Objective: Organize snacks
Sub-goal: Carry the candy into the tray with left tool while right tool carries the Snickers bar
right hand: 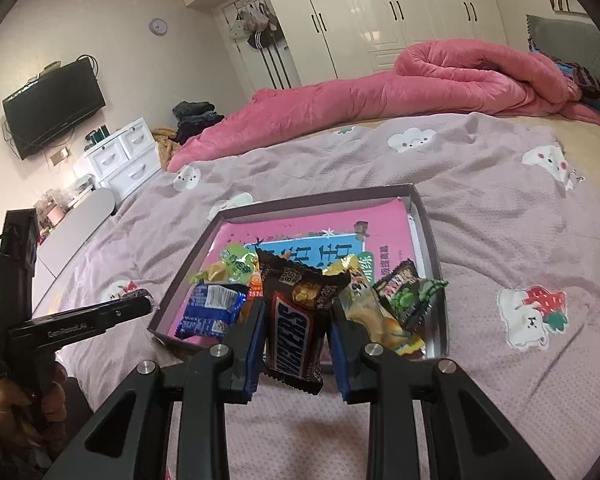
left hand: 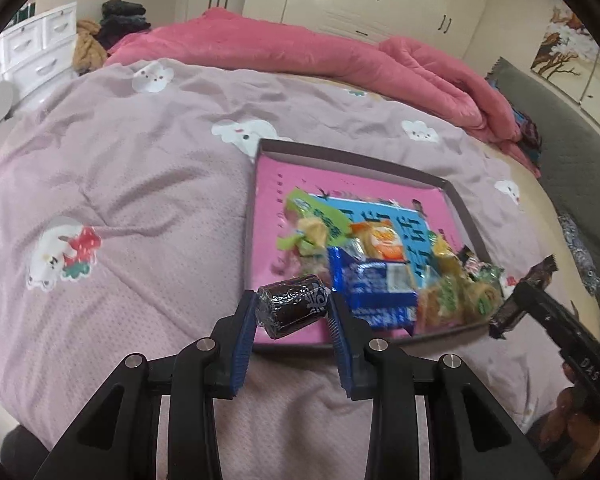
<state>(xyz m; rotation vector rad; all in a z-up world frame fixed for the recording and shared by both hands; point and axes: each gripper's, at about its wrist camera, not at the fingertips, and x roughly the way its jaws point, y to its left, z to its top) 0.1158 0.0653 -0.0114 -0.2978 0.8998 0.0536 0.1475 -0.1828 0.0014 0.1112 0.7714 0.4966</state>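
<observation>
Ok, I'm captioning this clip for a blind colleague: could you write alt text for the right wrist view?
The right tool grips a brown Snickers bar upright between its blue pads, just above the near edge of a shallow tray of wrapped snacks on a pink-quilted bed. At far left, the left tool holds a small dark wrapped candy.

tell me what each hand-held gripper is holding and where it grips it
Left hand-held gripper: black wrapped candy roll, pinched at its two ends. Right hand-held gripper: Snickers bar, clamped across its long edges.

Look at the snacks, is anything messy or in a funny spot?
The snacks are heaped at one end of the tray; the far end is bare. Two are held above it: a black roll and a Snickers bar.
</observation>
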